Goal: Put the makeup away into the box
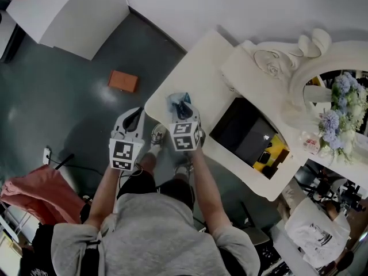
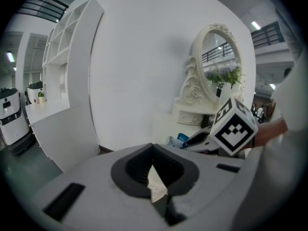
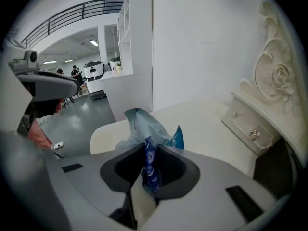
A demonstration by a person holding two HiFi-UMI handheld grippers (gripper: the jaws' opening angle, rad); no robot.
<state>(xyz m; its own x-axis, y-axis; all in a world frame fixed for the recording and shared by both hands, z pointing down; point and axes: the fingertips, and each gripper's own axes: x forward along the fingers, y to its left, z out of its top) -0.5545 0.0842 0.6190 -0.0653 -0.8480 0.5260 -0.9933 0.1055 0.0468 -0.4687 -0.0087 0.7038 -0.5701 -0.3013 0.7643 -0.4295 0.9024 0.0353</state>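
A crumpled pale-blue plastic packet (image 1: 177, 101) lies on the near corner of the white dressing table (image 1: 207, 79). My right gripper (image 1: 183, 110) is over that corner, shut on the packet (image 3: 144, 126); its dark-blue printed edge is pinched between the jaws (image 3: 147, 177). My left gripper (image 1: 133, 117) hangs off the table's left edge above the floor, jaws shut with nothing in them (image 2: 156, 184). The left gripper view also shows the right gripper (image 2: 202, 139) and the packet (image 2: 182, 138). An open dark box (image 1: 244, 132) is set into the table to the right, with a yellow item (image 1: 271, 153) at its far end.
An ornate white mirror (image 1: 299, 79) with a bunch of flowers (image 1: 339, 108) stands at the table's right. On the grey floor are an orange block (image 1: 123, 80), a white shelf unit (image 1: 69, 10) and a red cloth (image 1: 31, 191). Another person (image 1: 316, 229) sits at the lower right.
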